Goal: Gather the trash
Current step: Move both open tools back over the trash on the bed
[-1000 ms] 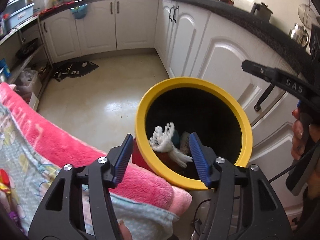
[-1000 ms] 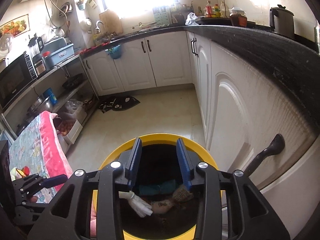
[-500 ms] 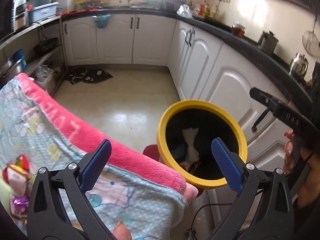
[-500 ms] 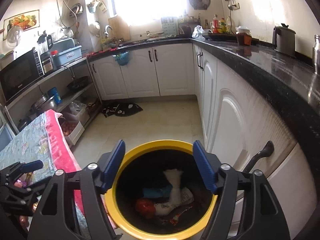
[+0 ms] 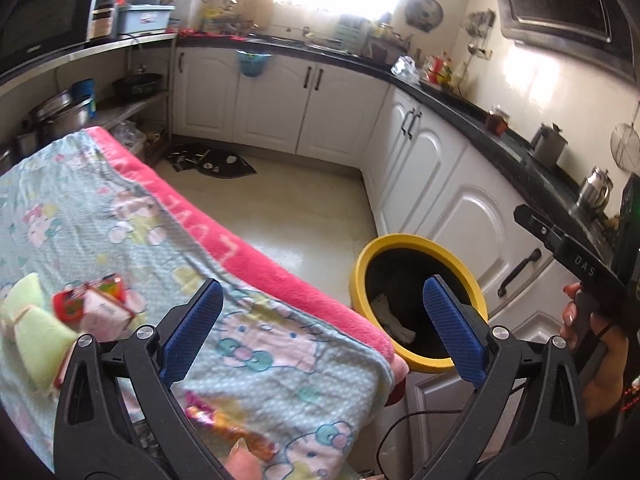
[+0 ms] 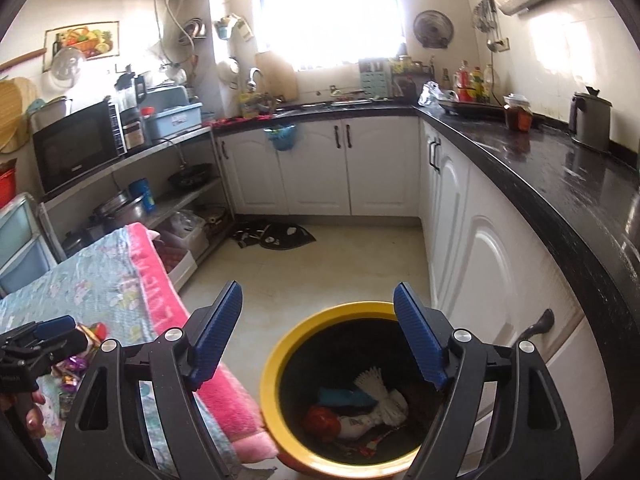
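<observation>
A yellow-rimmed bin (image 5: 362, 256) stands on the floor between the covered table and the cabinets; it also shows in the right wrist view (image 6: 269, 376). Inside lie a white glove (image 6: 380, 398), a red item (image 6: 320, 422) and other scraps. My left gripper (image 5: 324, 330) is open and empty above the table's corner. My right gripper (image 6: 318, 334) is open and empty above the bin's left rim. On the table lie a red and pink packet (image 5: 94, 306), a pale green cloth (image 5: 28, 320) and shiny wrappers (image 5: 224, 430).
The table carries a light blue patterned blanket with a pink border (image 5: 256, 256). White cabinets (image 5: 452, 208) with a black counter run along the right and back. A dark mat (image 6: 276, 236) lies on the tiled floor. Shelves with pots stand at the left (image 6: 120, 208).
Both grippers have opened wide and risen away from the bin. The white glove, held over the bin a second ago, now lies inside it. The left gripper has swung toward the table.
</observation>
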Motion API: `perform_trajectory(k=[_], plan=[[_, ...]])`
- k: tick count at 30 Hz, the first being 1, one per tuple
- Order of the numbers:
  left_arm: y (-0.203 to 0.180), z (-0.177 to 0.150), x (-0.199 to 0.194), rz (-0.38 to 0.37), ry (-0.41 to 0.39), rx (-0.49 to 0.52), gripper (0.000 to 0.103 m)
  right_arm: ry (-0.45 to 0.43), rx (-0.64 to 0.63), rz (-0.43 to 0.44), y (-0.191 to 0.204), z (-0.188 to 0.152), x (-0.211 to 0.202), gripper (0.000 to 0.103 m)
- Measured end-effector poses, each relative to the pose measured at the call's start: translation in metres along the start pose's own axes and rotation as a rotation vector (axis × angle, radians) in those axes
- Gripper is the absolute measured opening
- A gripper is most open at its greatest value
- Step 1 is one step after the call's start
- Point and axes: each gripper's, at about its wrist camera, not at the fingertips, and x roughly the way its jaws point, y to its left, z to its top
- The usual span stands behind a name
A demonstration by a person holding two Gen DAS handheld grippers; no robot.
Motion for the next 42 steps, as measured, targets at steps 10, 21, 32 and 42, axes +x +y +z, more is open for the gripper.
perform_trajectory(k=[10, 21, 32, 42], plan=[[0.038, -0.003, -0.041, 0.055, -0.063, -0.059, 0.092, 0.006, -0.053, 0.070, 0.036, 0.000, -0.010, 0.076], [0.072, -0.007, -0.078, 0.116, -0.112, -0.096, 0.092, 0.022, -0.149, 0.173, 0.093, -0.005, -0.021, 0.078], [0.108, -0.009, -0.120, 0.192, -0.163, -0.128, 0.092, 0.038, -0.239, 0.289, 0.157, -0.007, -0.030, 0.078], [0.142, -0.012, -0.145, 0.256, -0.182, -0.166, 0.092, 0.062, -0.302, 0.384, 0.206, -0.018, -0.034, 0.078]])
